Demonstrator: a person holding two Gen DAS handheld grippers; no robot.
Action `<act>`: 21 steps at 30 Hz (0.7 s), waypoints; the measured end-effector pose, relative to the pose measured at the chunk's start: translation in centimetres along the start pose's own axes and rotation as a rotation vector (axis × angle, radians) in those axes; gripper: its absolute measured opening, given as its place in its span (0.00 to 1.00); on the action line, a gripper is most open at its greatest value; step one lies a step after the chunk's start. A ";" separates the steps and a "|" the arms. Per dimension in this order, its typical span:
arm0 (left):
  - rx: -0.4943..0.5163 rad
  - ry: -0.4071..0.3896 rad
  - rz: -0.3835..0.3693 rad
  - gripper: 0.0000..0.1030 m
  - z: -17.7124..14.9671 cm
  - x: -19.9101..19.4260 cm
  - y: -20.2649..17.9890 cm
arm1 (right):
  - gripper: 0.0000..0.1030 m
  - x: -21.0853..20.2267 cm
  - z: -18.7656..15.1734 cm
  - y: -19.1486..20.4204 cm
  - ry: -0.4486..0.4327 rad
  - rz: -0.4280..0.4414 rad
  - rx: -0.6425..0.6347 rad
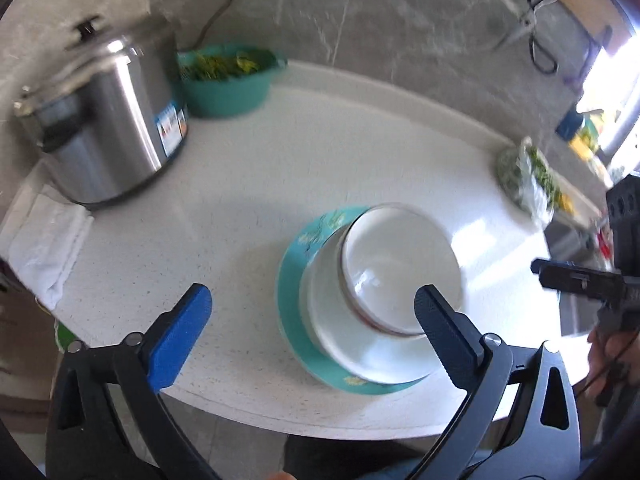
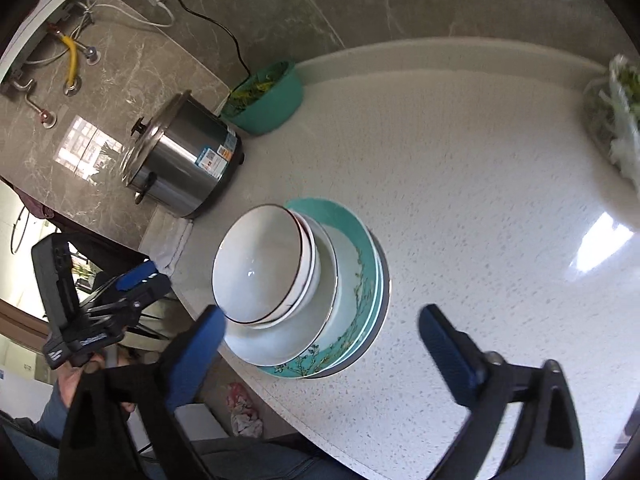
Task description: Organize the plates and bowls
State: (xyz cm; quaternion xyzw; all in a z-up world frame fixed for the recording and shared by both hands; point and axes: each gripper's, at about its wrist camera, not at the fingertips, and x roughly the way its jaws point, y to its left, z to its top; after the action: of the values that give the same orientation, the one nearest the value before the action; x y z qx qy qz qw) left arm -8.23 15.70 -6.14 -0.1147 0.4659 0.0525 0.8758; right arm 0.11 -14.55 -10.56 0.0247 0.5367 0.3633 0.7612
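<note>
Both the left tongs [image 1: 312, 322] and right tongs [image 2: 320, 330] gape wide, gripping nothing, above the stack. The bowls [image 2: 264, 266] sit off-centre on the teal plates [image 2: 360, 280], mouths up, leaning toward the pot [image 2: 188, 156], near the desk [image 2: 460, 184] edge. Round, so no long axis. A careless nudge could probably slide the bowls off.
</note>
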 end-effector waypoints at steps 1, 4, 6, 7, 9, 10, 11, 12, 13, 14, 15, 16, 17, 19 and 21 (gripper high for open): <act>-0.004 -0.014 0.018 1.00 0.0 -0.7 -0.8 | 1.00 -0.6 0.0 0.3 -0.015 -0.006 -0.012; 0.003 -0.021 0.053 1.00 -0.6 -1.7 -2.3 | 1.00 -1.3 -0.4 0.9 -0.015 -0.060 -0.034; -0.002 0.011 0.076 1.00 -0.9 -1.8 -3.1 | 1.00 -1.7 -0.8 1.2 -0.017 -0.089 -0.035; -0.002 0.034 0.107 1.00 -1.0 -1.5 -3.4 | 1.00 -1.9 -1.1 1.3 -0.024 -0.101 -0.031; 0.016 0.075 0.179 1.00 -1.0 -0.3 -3.9 | 1.00 -2.3 -1.6 1.9 -0.039 -0.123 -0.026; 0.039 0.092 0.207 1.00 -1.2 0.0 -4.2 | 1.00 -2.4 -1.8 2.2 -0.042 -0.136 -0.028; 0.061 0.099 0.215 1.00 -1.4 0.2 -4.6 | 1.00 -2.5 -2.0 2.5 -0.048 -0.143 -0.029; 0.076 0.104 0.184 1.00 -1.5 0.3 -4.8 | 1.00 -2.6 -2.2 2.7 -0.057 -0.147 -0.024; 0.079 0.107 0.148 1.00 -1.6 0.4 -4.9 | 1.00 -2.5 -2.4 3.0 -0.064 -0.152 -0.016; 0.082 0.114 0.107 1.00 -1.6 0.4 -4.8 | 1.00 -2.5 -2.5 3.3 -0.074 -0.164 -0.001; 0.087 0.120 0.088 1.00 -1.6 0.4 -4.8 | 1.00 -2.5 -2.5 3.5 -0.081 -0.171 0.013; 0.095 0.124 0.085 1.00 -1.5 0.5 -4.8 | 1.00 -2.7 -2.7 3.7 -0.096 -0.175 0.028; 0.105 0.126 0.081 1.00 -1.4 0.5 -4.7 | 1.00 -2.8 -2.8 4.3 -0.112 -0.185 0.032; 0.111 0.119 0.075 1.00 -1.1 0.5 -4.4 | 1.00 -3.1 -3.0 5.1 -0.130 -0.216 0.029; 0.125 0.092 0.066 1.00 -0.8 0.2 -3.8 | 1.00 -3.3 -3.3 5.8 -0.150 -0.236 0.041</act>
State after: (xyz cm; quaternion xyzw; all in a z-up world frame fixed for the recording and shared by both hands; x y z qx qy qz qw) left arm -7.98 11.83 -6.14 -0.0464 0.5114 0.0469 0.8568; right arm -6.20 -13.31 -6.84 0.0044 0.4848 0.2573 0.8359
